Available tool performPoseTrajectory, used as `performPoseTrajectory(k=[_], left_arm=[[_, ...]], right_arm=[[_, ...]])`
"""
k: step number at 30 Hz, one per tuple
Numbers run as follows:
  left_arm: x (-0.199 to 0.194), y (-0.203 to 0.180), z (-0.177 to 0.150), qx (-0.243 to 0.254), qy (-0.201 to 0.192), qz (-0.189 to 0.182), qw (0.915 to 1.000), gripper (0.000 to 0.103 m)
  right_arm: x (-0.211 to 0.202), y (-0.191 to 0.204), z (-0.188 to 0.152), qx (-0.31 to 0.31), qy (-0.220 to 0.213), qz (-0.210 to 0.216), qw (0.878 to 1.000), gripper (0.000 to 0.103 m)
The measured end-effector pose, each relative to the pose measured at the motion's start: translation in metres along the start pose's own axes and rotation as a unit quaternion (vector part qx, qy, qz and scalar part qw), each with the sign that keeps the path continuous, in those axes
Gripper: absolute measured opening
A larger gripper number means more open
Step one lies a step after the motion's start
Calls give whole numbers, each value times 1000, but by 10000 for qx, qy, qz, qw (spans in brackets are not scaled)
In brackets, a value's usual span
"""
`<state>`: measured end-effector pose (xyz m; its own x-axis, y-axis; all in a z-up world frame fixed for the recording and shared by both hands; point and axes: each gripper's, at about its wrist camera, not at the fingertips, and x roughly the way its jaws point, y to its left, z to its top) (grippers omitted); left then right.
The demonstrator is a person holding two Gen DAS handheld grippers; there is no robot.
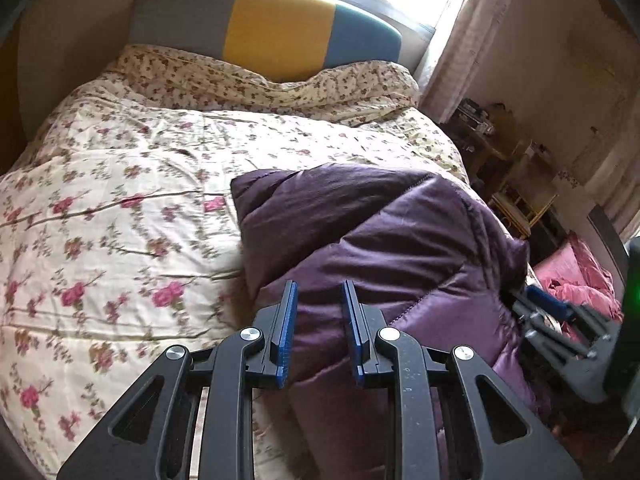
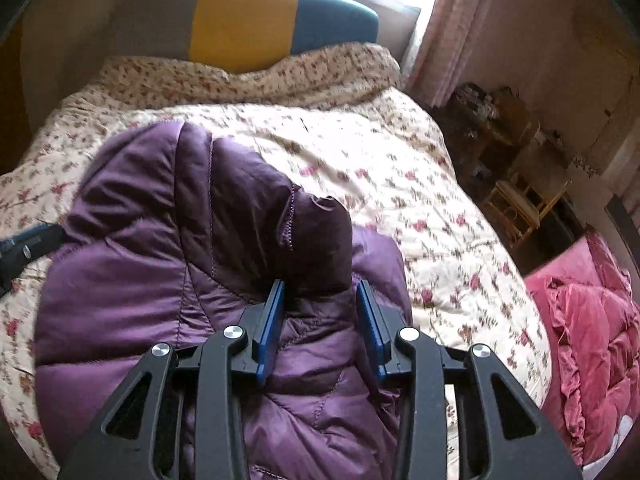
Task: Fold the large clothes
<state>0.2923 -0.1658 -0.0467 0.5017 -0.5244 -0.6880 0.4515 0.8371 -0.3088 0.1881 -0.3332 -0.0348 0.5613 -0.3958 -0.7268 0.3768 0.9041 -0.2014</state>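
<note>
The left tool (image 1: 320, 292) hangs over the near edge of a purple quilted jacket (image 1: 380, 232), its blue pads parted with only fabric beneath them and nothing pinched. The right tool (image 2: 320, 292) has a raised dark fold of that jacket (image 2: 180, 260) standing between its pads; whether they press it I cannot tell. The jacket lies bunched on the floral quilt (image 1: 100, 200) of the bed, toward five o'clock of the bed in the left view. At twelve o'clock stands a grey, yellow and teal headboard (image 1: 276, 32); at three o'clock lies pink bedding (image 2: 592, 320).
</note>
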Motion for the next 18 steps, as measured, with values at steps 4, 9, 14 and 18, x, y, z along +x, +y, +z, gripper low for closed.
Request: performPoseTrajectory(k=[4, 9, 14, 18], left_arm=[[14, -16, -1, 194, 87, -60, 9998, 23], [31, -36, -13, 563, 173, -52, 9983, 23], [54, -44, -27, 638, 294, 38, 9975, 23], [59, -43, -30, 666, 357, 73, 9971, 23]], right_arm=[[17, -14, -17, 186, 214, 36, 9996, 34], [35, -31, -35, 469, 433, 204, 9978, 34], [49, -36, -43, 643, 478, 361, 9961, 34], [47, -39, -42, 677, 457, 407, 9958, 36]])
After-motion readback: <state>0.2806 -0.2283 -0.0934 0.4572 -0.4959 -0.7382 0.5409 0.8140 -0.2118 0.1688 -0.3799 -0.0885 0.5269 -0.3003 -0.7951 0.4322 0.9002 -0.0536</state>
